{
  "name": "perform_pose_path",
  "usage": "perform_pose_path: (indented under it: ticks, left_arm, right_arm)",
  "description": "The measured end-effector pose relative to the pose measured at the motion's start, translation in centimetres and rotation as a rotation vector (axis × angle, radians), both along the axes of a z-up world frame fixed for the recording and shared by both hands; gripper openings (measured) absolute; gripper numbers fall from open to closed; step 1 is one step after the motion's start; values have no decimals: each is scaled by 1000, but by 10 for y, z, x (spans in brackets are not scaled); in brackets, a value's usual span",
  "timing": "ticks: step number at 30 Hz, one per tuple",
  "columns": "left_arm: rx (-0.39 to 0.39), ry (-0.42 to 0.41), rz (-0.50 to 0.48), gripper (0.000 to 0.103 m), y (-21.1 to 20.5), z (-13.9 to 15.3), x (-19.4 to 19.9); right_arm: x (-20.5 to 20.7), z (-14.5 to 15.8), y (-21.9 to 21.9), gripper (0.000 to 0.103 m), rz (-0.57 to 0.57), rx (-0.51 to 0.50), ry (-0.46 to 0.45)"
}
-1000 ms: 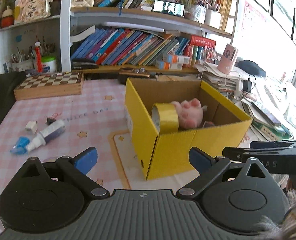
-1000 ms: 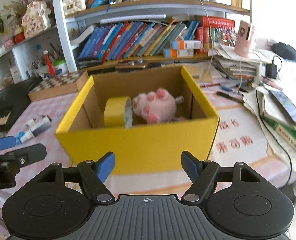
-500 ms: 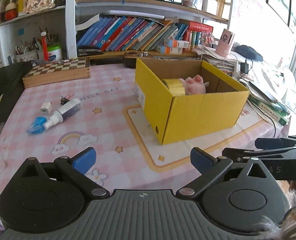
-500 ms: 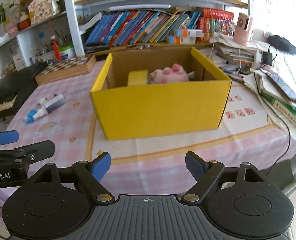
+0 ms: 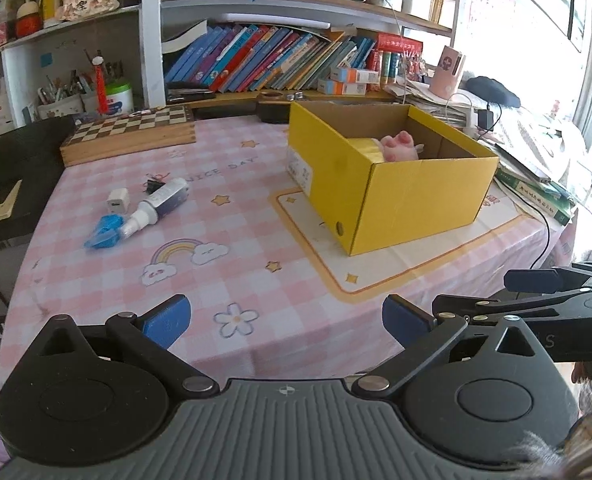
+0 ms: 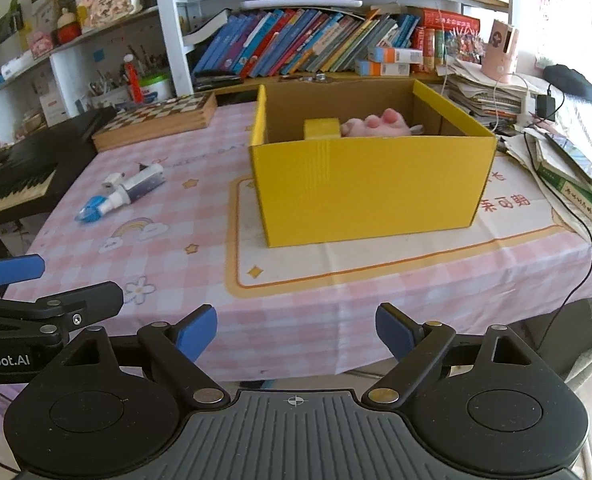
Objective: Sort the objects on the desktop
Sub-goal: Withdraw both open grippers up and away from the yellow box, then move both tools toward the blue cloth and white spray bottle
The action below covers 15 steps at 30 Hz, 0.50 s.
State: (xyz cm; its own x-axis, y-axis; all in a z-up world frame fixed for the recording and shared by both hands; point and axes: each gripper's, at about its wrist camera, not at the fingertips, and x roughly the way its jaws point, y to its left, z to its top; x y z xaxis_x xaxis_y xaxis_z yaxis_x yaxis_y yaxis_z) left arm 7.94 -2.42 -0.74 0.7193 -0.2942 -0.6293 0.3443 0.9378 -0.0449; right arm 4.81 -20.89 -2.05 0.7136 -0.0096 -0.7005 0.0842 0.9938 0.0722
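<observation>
Both grippers hang at the near edge of the pink checked worktop (image 5: 256, 216), left gripper (image 5: 284, 322) spread and empty, right gripper (image 6: 296, 330) just widened with nothing between its fingers. Next up looks like the white-and-purple spray bottle (image 5: 161, 205) at far left: approach along its length, pinch mid-body, then carry to the yellow cardboard box (image 6: 370, 188).

Ahead of the right gripper, "Robot.AI" stands on the left gripper (image 6: 96, 318); the tablecloth (image 5: 232, 216) beyond the left gripper reads "NICE DAY".
</observation>
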Motion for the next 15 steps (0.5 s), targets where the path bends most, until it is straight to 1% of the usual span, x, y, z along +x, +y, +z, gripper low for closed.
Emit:
perform_pose_path:
  ticks: [15]
  left_arm:
    - [8,8,47,103,49,-5,-8]
  right_arm:
    - [2,-5,53,89,61,-1,12]
